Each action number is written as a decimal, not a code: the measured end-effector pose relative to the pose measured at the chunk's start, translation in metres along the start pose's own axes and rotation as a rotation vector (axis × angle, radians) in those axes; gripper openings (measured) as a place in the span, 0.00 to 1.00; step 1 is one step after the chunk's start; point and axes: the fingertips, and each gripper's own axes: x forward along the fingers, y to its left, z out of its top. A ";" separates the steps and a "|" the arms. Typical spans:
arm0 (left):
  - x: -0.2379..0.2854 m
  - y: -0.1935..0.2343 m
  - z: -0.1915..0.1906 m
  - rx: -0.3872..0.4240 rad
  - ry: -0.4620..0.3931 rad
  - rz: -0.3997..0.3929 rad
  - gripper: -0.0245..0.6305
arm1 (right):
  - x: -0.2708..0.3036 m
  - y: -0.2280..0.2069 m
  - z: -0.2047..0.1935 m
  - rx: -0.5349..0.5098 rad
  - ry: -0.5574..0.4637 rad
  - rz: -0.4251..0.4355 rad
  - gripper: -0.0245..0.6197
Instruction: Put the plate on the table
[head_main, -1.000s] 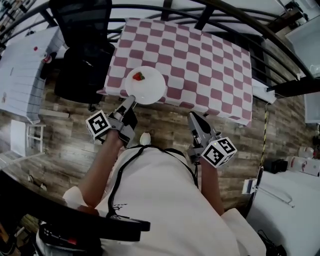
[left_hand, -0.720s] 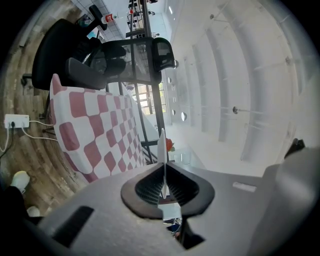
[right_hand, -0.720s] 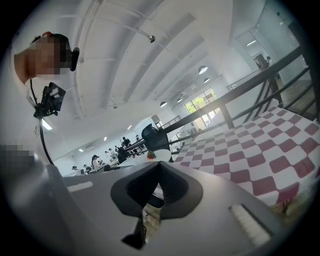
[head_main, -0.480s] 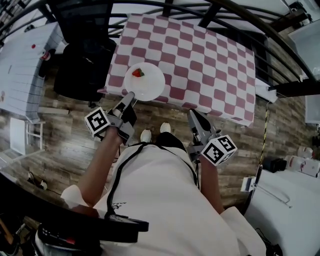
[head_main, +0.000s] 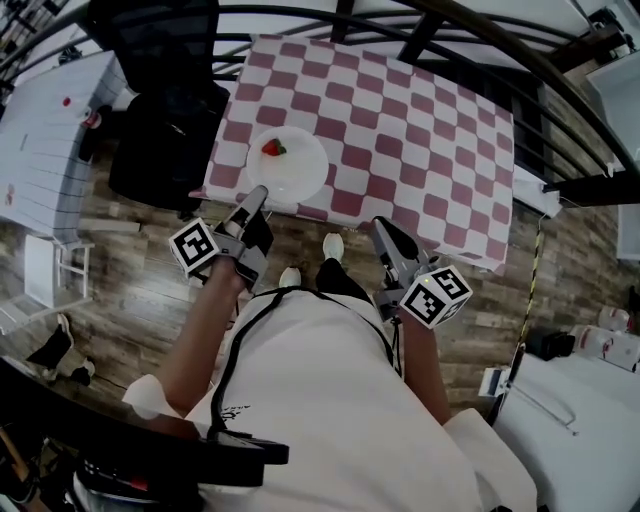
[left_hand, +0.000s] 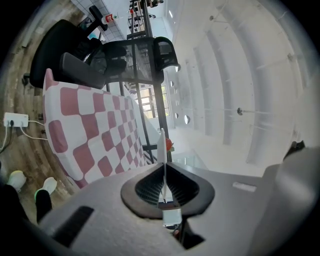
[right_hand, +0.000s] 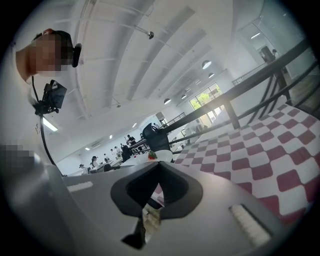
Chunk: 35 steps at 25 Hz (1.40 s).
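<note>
Left side first: our left gripper (head_main: 257, 195) is clamped on the white plate (head_main: 295, 170), the thin rim pinched between its jaws at the plate's 7 o'clock. The plate is over the near-left corner of the checkered table (head_main: 400, 120), with a strawberry (head_main: 274, 148) at its 10 o'clock. We cannot tell whether it touches the cloth. Over to our right gripper (head_main: 380, 228), off the table's 6 o'clock edge: jaws squeezed together.
</note>
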 end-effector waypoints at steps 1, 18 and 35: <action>0.007 0.000 0.000 0.000 -0.004 -0.001 0.07 | 0.002 -0.006 0.006 -0.006 0.003 0.008 0.05; 0.120 0.009 0.011 -0.005 -0.079 -0.016 0.07 | 0.056 -0.108 0.091 -0.026 0.047 0.112 0.05; 0.209 0.085 0.016 -0.025 -0.071 0.009 0.07 | 0.093 -0.188 0.095 0.009 0.167 0.132 0.05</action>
